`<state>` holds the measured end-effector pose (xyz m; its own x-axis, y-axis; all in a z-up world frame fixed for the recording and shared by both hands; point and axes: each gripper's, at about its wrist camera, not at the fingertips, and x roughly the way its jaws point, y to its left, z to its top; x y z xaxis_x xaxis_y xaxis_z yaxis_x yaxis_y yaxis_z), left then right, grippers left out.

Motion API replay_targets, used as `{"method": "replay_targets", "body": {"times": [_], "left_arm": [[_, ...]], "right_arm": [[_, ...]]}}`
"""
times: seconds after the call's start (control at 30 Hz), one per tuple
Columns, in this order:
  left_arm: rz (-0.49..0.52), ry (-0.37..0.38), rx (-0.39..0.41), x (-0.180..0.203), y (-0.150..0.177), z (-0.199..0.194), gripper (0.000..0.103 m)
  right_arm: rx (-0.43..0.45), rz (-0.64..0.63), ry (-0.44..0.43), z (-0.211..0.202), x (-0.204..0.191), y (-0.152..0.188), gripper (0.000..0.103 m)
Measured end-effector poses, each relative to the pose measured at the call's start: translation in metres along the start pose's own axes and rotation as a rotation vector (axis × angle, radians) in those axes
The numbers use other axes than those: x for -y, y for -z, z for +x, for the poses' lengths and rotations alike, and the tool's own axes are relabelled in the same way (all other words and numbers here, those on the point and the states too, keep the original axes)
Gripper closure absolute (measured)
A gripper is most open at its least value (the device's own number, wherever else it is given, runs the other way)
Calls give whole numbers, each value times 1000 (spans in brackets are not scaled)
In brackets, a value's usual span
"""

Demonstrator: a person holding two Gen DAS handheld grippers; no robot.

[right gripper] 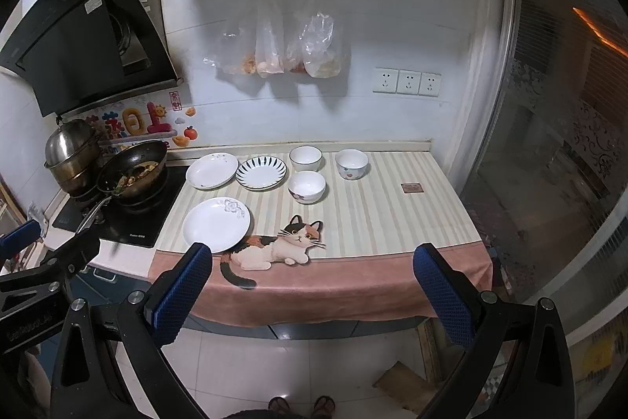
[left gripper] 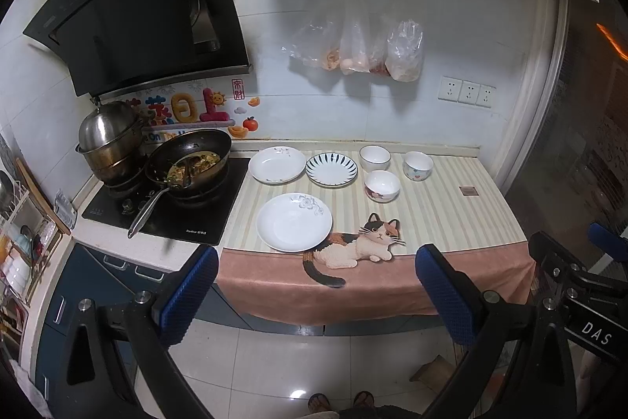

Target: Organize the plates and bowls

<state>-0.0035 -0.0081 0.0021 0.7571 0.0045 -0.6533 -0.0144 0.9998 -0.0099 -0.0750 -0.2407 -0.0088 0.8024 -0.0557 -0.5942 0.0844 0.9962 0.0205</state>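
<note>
While both claws are held back over the tiled floor, short of the desk's front edge, a small kitchen is seen: a black slanted range hood (left gripper: 137, 6) at the left, a black cooktop (left gripper: 168, 207) beneath it carrying a dark wok of cooked food (left gripper: 190, 160) and a stacked steel steamer pot (left gripper: 108, 140), and clear plastic bags (left gripper: 361, 46) hung from a wall rail. The desk (right gripper: 392, 218) is covered by a cream striped cloth with a pink hem and a calico cat picture (right gripper: 274, 246).

Three plates and three bowls are counted, all empty and apart from each other. At the front left lies a white round plate with a grey flower (left gripper: 294, 222); behind it a white plate with a small dark sprig (left gripper: 277, 164); beside that a white plate with dark blue radial strokes (left gripper: 331, 169). To the right stand a plain white bowl with a dark rim (left gripper: 375, 157), a white bowl with a red pattern (left gripper: 382, 185) nearer the front, and a white bowl with small coloured motifs (left gripper: 418, 165) furthest right.

The left claw (left gripper: 314, 285) is spread wide, nothing between its blue pads. The right claw (right gripper: 312, 283) is likewise spread and grips nothing.
</note>
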Motion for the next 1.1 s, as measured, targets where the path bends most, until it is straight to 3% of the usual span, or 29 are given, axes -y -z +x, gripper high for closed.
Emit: {"method": "replay_targets", "body": {"times": [1.1], "left_arm": [[-8, 1, -2, -1, 2, -3, 0]], "right_arm": [[-5, -9, -6, 3, -5, 4, 0]]}}
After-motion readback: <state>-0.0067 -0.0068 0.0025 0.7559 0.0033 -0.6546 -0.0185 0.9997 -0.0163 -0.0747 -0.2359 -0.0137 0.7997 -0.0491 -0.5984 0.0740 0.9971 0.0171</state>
